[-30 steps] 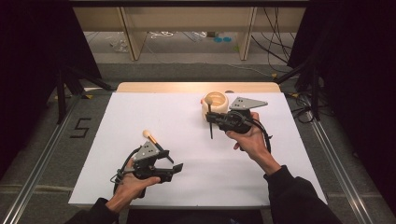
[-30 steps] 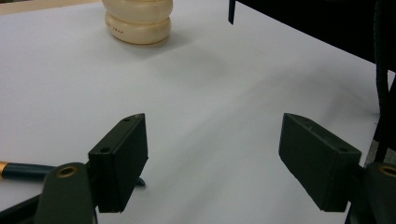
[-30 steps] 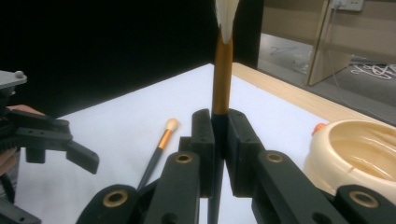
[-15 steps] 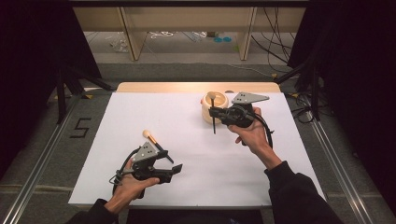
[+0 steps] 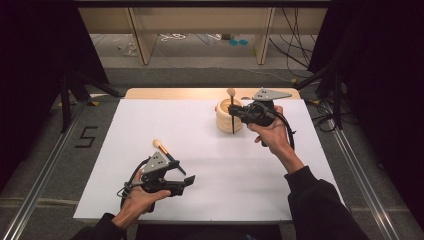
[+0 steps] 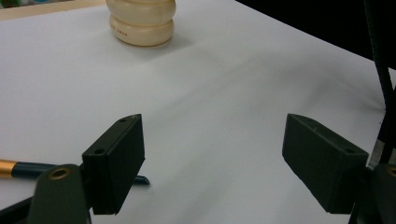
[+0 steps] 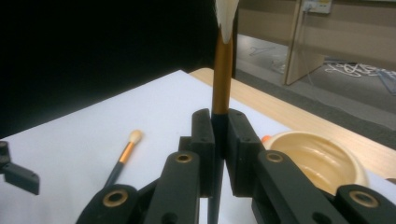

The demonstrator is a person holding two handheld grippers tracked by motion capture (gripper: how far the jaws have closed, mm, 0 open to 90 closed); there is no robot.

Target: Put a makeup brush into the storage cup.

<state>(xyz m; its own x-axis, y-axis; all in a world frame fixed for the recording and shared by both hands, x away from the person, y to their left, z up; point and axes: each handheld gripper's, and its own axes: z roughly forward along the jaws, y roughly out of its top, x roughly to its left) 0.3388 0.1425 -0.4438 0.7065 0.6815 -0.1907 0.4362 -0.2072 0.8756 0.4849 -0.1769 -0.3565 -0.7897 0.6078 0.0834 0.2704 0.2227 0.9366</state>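
My right gripper (image 5: 236, 113) is shut on a make-up brush (image 5: 232, 107) and holds it upright in front of a cream ribbed pot (image 5: 223, 120), with the pale bristle head on top. In the right gripper view the jaws (image 7: 220, 140) clamp the brush's dark handle just below its gold ferrule (image 7: 222, 70), and the pot (image 7: 322, 161) lies to the right with its mouth showing. A second brush (image 5: 162, 149) lies flat on the white mat. My left gripper (image 5: 184, 179) rests open just beside it, nothing between its jaws (image 6: 215, 163); the brush handle (image 6: 18, 169) passes behind the left jaw.
A white mat (image 5: 200, 150) covers the table, with a bare wooden strip (image 5: 170, 93) along the far edge. Beyond it stand wooden shelf legs (image 5: 140, 35) and loose cables on the floor. Dark curtains flank both sides.
My right gripper has carried its brush a little farther away and higher, against the pot. The left gripper has hardly moved.
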